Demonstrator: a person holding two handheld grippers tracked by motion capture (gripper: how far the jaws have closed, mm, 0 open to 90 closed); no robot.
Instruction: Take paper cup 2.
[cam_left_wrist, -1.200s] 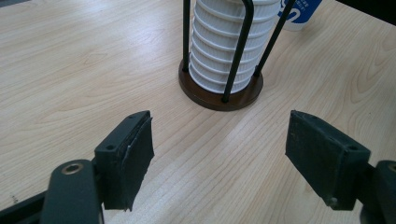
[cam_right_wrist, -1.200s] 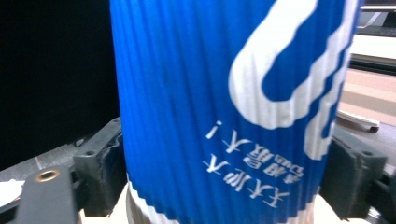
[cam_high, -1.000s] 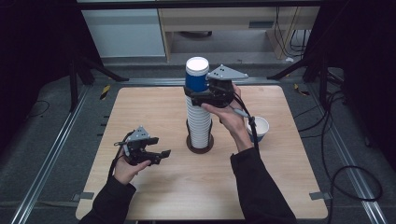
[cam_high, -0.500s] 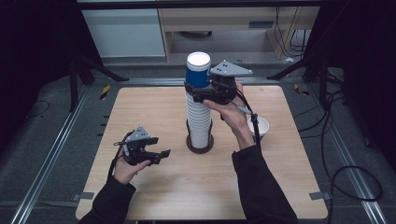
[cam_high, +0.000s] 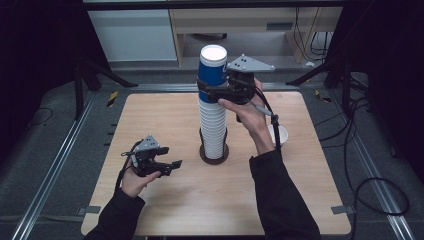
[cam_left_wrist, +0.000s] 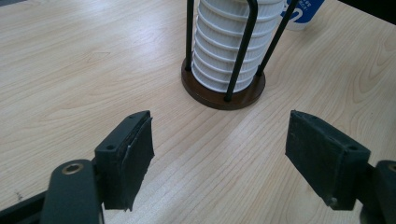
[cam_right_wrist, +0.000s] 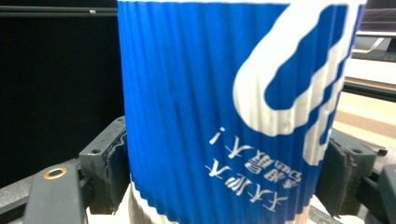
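The right tool (cam_high: 212, 90) is clamped on a ribbed blue paper cup (cam_high: 212, 67), inverted at the top of the white ribbed cup stack (cam_high: 213, 125); its jaws have just been closing onto the cup. The stack stands in a round dark-based wire holder (cam_left_wrist: 223, 91) on the pale woodgrain table (cam_high: 150, 120). The left tool (cam_high: 167, 163) rests spread apart, with nothing between its flat black pads.

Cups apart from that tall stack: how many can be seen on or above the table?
2. A blue cup is clamped upside down in the right gripper atop the stack. A white cup stands on the table beside the person's right forearm. Others may be hidden.
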